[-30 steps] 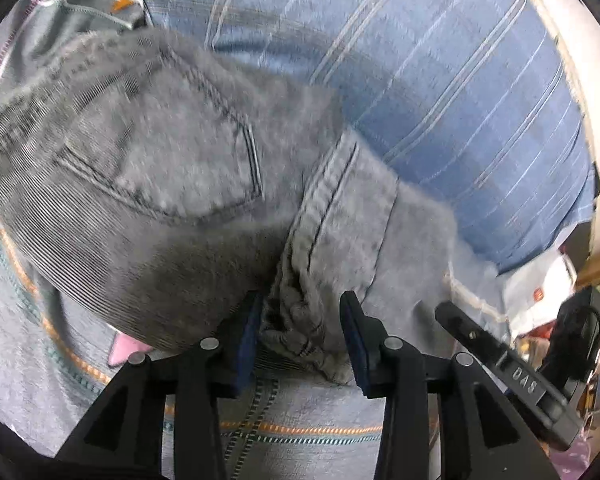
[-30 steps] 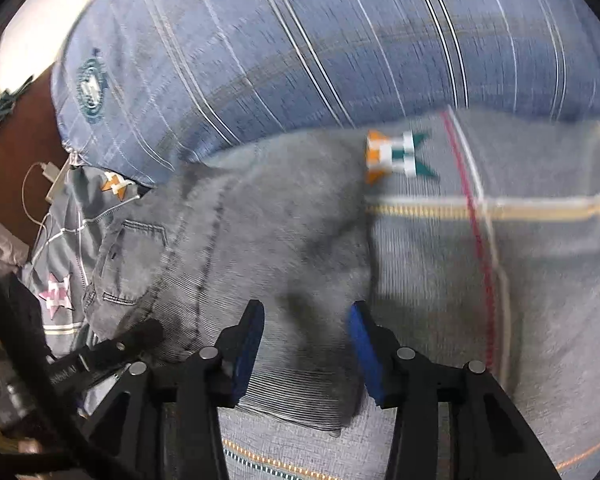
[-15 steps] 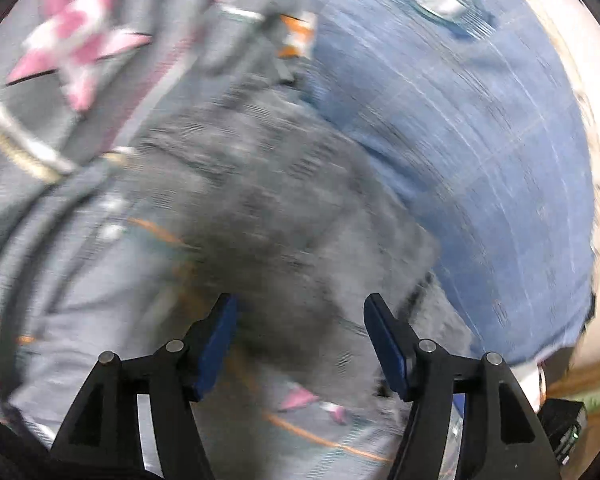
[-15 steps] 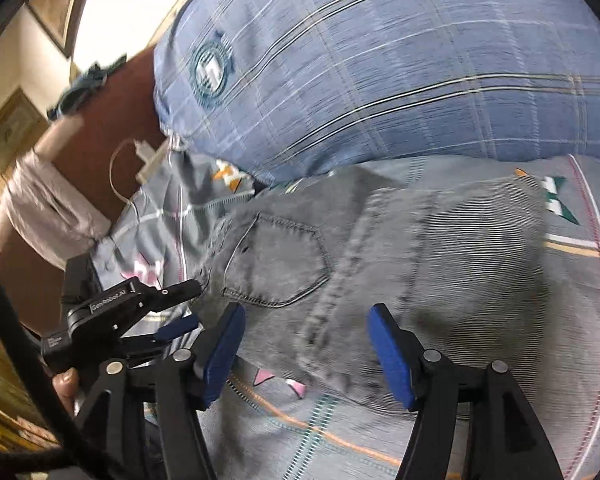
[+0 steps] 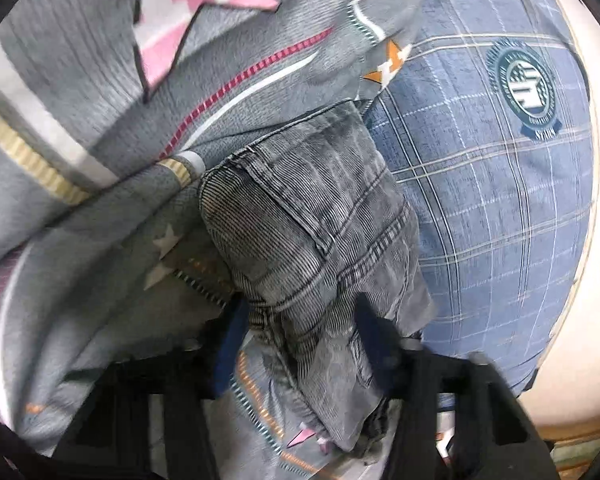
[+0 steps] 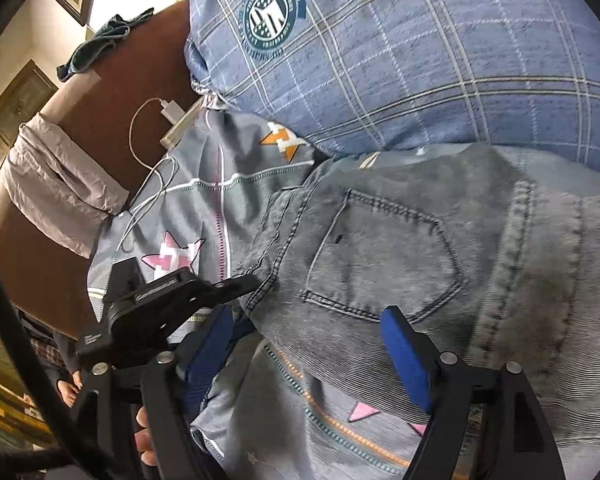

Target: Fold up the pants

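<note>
The grey denim pants [image 6: 420,240] lie folded on the grey patterned bedsheet [image 6: 228,200], back pocket up. In the left wrist view the pants [image 5: 312,232] run as a thick folded bundle away from me. My left gripper [image 5: 300,344] is open, its blurred blue pads either side of the bundle's near end. It also shows in the right wrist view [image 6: 236,296] at the pants' left edge. My right gripper [image 6: 308,356] is open and empty, just short of the pants' near edge.
A blue plaid pillow [image 6: 420,48] with a round crest lies behind the pants, and shows in the left wrist view [image 5: 500,200]. A brown headboard [image 6: 112,92] with a white charger and cable [image 6: 168,112] and a draped cloth stands at the left.
My left gripper let go of the bunched denim, swung left and came back open around the bundle's left end. My right gripper opened wider and pulled back towards the near edge.
</note>
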Tool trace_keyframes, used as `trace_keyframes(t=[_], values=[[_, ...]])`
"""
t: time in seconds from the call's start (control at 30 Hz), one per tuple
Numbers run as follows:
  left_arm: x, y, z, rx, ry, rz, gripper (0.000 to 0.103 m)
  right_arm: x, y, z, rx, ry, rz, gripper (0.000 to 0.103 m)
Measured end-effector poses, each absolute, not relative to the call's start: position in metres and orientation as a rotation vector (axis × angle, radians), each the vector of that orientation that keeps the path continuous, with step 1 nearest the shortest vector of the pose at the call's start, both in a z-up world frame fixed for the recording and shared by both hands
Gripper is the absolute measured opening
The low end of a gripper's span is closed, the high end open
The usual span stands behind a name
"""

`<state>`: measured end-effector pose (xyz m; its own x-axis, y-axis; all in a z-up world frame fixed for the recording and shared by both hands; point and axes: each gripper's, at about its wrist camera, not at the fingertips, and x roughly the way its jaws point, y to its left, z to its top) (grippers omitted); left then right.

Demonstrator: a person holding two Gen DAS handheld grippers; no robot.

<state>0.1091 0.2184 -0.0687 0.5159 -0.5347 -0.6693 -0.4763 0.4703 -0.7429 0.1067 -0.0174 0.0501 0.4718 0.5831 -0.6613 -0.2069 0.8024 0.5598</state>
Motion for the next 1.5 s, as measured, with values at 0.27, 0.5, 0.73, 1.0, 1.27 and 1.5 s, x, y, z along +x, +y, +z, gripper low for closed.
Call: trace_keyframes(t=[0.27, 0.5, 0.73, 1.0, 1.27, 1.5], values=[[0.122, 0.22, -0.082, -1.189, 1.1, 0.005, 0.049, 0.113, -0.022, 0.036, 0.47, 0.987, 0.509, 0.079], [0.131, 0.216, -0.08, -1.114, 1.099, 0.056, 0.025, 0.115, -0.023, 0.034, 0.475, 0.996, 0.517, 0.079], [0.126, 0.178, -0.012, -0.765, 0.939, 0.049, 0.018, 0.119, -0.03, 0.042, 0.475, 0.996, 0.535, 0.079], [0.104, 0.084, 0.06, -0.346, 0.719, -0.155, 0.016, 0.139, -0.092, 0.067, 0.647, 0.943, 0.57, 0.079], [0.067, -0.016, 0.083, 0.019, 0.597, -0.331, 0.015, 0.138, -0.155, 0.091, 0.711, 0.881, 0.63, 0.079], [0.055, -0.075, 0.062, 0.15, 0.629, -0.435, 0.015, 0.133, -0.193, 0.1, 0.745, 0.837, 0.684, 0.08]])
